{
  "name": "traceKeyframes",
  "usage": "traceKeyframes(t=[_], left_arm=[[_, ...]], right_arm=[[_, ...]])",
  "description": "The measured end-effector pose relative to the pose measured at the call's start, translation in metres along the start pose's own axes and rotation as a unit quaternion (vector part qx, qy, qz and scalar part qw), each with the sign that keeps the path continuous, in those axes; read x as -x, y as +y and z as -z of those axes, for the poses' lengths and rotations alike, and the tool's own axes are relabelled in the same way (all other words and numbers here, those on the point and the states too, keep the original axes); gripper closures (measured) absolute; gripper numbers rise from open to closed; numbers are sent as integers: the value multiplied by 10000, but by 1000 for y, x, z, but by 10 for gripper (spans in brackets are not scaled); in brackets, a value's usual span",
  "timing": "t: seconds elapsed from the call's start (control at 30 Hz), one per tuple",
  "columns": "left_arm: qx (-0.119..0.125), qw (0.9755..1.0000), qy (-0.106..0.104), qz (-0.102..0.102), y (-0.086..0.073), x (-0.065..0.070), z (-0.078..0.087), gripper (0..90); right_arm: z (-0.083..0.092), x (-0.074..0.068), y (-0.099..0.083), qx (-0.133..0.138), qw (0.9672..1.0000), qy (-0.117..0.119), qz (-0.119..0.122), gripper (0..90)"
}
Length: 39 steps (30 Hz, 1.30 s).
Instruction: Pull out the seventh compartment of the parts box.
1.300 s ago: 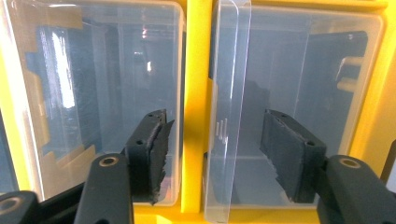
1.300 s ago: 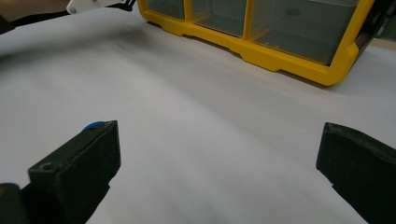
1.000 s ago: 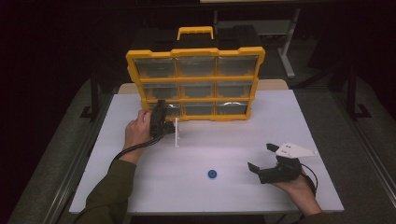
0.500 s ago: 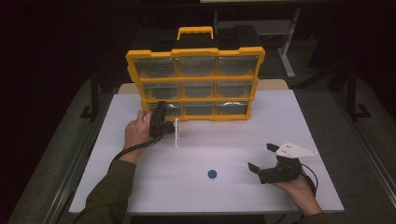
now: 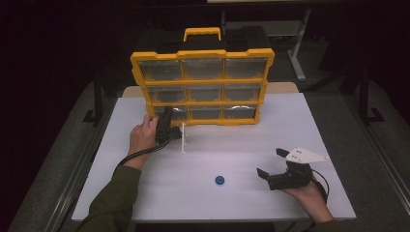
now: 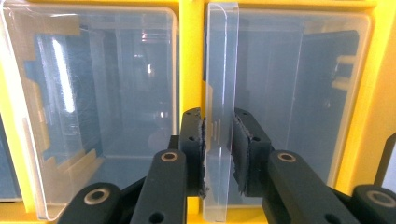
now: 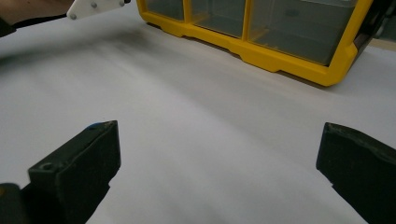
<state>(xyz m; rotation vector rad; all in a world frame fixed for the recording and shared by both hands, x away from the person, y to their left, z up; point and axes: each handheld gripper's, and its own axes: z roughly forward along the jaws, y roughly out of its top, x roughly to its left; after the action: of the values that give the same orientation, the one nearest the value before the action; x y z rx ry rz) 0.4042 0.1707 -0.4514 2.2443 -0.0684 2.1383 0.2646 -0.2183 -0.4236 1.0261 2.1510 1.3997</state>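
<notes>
Clear plastic drawer front (image 6: 220, 116): thin transparent panel, rounded top corners, seen edge-on. Swung out from the bottom-left compartment of the yellow organizer (image 5: 203, 87), which stands upright on the white table (image 5: 232, 203).

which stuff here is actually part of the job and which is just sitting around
In the job:
- left gripper, jaws just closed onto the clear drawer front
- clear drawer front, pinched between its pads
- yellow organizer, standing upright on the table

Lying about:
- small blue disc on the white table
- right gripper, open, holding nothing

Bright table, dark surroundings, mild glare
</notes>
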Motion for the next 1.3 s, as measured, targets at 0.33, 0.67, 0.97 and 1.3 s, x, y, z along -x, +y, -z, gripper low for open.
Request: traceKeyframes(t=[0.33,0.67,0.97,1.3], left_arm=[[-9,10000,-5,-35,0,1,0,783],[-48,10000,-25,-34,2,0,3,790],[-32,10000,-16,-43,3,0,5,789],[-52,10000,-39,-38,3,0,9,789]], right_arm=[[0,0,0,1,10000,0,2,0],[0,0,0,9,10000,-5,-6,0],[0,0,-1,11,10000,-16,-6,0],[1,0,-1,8,10000,-24,-10,0]])
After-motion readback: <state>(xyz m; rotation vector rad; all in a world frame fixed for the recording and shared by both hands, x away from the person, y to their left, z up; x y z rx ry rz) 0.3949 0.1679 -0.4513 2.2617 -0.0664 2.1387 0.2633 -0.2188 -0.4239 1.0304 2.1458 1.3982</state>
